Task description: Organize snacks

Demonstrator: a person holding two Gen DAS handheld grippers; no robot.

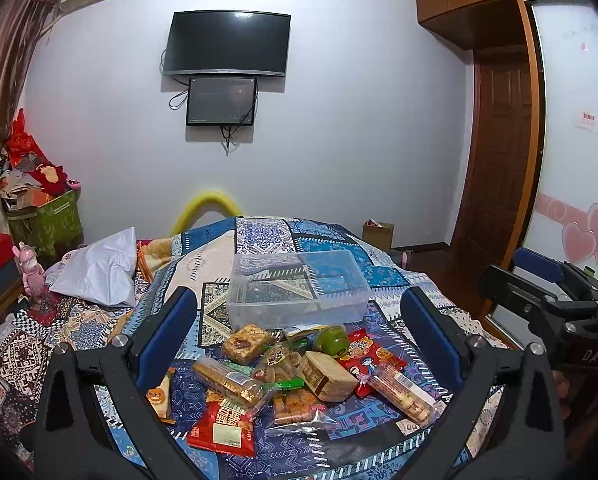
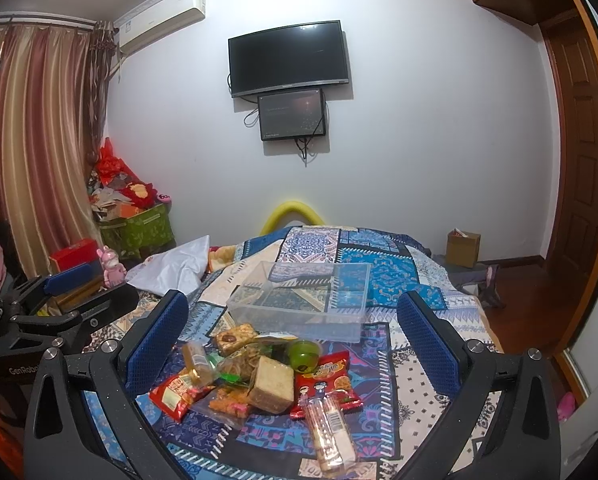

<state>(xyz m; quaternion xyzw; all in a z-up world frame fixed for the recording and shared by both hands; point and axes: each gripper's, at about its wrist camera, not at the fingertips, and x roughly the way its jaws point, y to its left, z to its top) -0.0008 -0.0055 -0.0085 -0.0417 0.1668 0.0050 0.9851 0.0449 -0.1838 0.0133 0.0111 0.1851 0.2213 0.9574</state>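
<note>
A pile of wrapped snacks [image 1: 291, 376] lies on the patterned bedspread, also in the right wrist view [image 2: 267, 384]. It holds a red packet [image 1: 223, 426], a brown block [image 1: 327, 376], a green jelly cup [image 1: 331, 340] and a long biscuit pack [image 1: 399, 394]. An empty clear plastic box [image 1: 299, 288] stands just behind the pile, also in the right wrist view [image 2: 303, 300]. My left gripper [image 1: 299, 336] is open above the pile, holding nothing. My right gripper [image 2: 295, 336] is open above it too, empty. The right gripper shows in the left wrist view [image 1: 539, 288].
The bed [image 1: 399, 276] fills the foreground. A white pillow [image 1: 99, 268] lies at its left. A green box of clutter [image 1: 45, 220] and a pink toy [image 1: 33, 272] stand at the left. A cardboard box [image 2: 463, 248] sits on the floor. A wooden door [image 1: 495, 160] is at the right.
</note>
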